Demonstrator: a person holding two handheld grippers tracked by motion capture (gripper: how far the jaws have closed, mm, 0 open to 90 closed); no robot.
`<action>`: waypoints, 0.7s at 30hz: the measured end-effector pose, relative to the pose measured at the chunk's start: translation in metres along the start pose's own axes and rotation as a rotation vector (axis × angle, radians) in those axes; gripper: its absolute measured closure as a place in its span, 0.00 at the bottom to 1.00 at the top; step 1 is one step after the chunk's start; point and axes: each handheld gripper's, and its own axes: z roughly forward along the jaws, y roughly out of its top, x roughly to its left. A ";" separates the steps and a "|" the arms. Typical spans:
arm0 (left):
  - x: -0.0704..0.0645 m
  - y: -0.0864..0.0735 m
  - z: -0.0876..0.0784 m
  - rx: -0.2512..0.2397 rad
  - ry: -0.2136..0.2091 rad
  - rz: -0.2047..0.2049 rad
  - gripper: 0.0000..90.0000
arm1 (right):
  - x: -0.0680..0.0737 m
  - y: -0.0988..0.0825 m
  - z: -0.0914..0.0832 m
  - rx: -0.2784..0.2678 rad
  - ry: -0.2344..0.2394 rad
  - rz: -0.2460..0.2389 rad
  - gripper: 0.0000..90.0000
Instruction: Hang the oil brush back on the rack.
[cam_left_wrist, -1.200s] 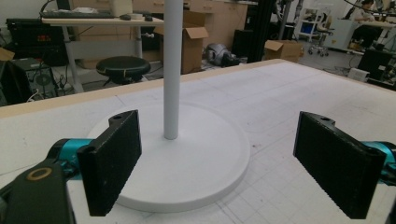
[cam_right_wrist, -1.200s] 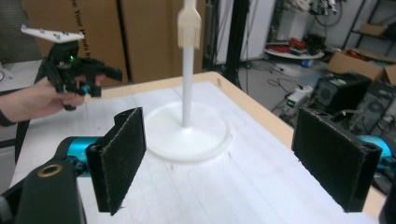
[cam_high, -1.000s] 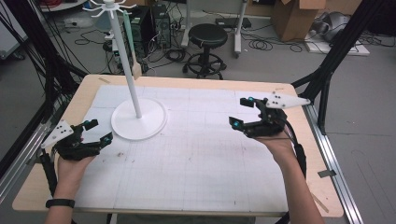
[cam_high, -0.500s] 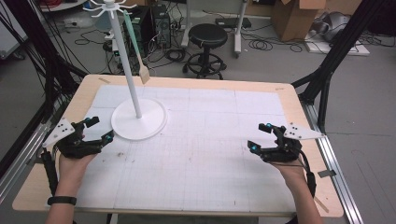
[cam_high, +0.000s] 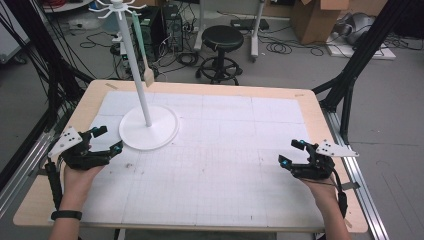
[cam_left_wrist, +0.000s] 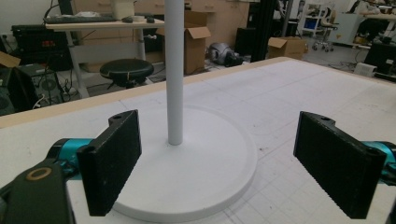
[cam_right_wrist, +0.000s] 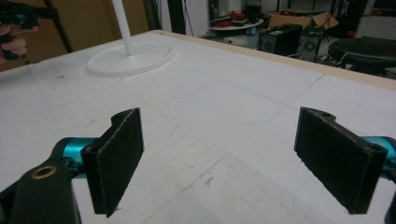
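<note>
No readable text, label, brand or number appears on the table, stand, boxes or equipment.

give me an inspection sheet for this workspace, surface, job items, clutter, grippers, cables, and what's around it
Surface: wooden table under a white gridded mat, a few small dark marks.
Job's things: white stand, round base on the mat, upright pole; a spatula hangs from its top hooks.
Clutter: nothing seen on the mat.
Grippers: left gripper open, beside the stand's base, holding nothing; right gripper open, near the right edge, holding nothing.
Cables: one trails from each gripper along the forearm; many lie on the floor behind.
Surroundings: black stool, cardboard boxes, black frame struts.
</note>
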 end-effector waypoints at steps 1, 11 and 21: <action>0.000 0.000 0.000 0.001 0.001 -0.002 0.17 | -0.001 -0.001 0.000 -0.003 -0.005 0.002 0.17; 0.000 -0.001 0.001 0.011 0.002 0.004 0.17 | -0.006 -0.006 -0.003 -0.002 -0.025 0.022 0.17; 0.001 0.000 0.000 0.007 0.009 0.004 0.17 | -0.008 -0.007 -0.003 -0.002 -0.037 0.021 0.17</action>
